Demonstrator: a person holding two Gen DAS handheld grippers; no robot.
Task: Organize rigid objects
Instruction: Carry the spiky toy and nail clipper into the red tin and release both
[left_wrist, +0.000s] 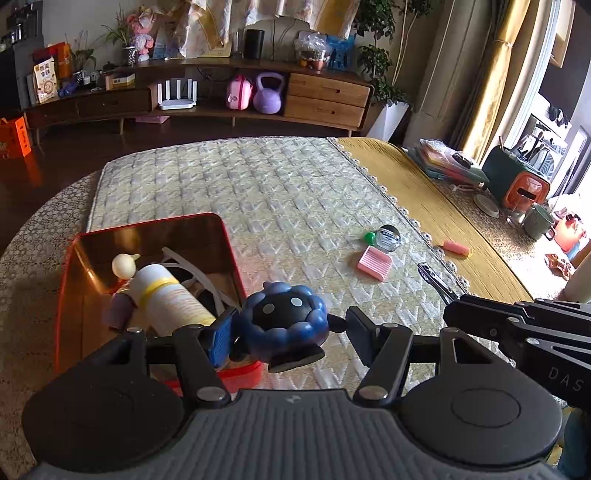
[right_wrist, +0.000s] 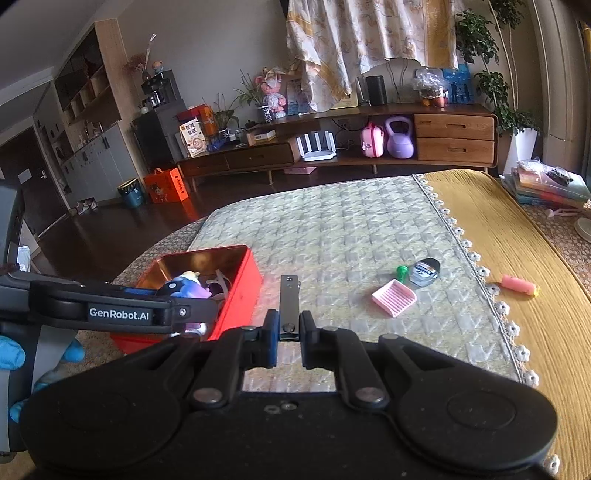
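"GenRobot.AI" is showing in white letters on the black arm of the left tongs (right_wrist: 122, 314), seen from the right wrist. "DAS" is showing faintly on the black body of the right tongs (left_wrist: 563, 378), cut off at the frame edge. Print on the snack bag (right_wrist: 192, 137) is staying unreadable.

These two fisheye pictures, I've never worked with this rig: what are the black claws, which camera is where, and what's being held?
No robot here: a person in blue gloves holds a two-finger gripper in each hand, with a camera on each looking along the fingers. In the left wrist view, the left gripper grips a blue spotted toy figure beside the red tin, which already holds a white bottle. In the right wrist view, the right gripper is shut on a slim metal nail clipper. On the quilted mat lie a pink ridged piece, a green cap and a small clear jar; an orange tube lies on the yellow cloth.
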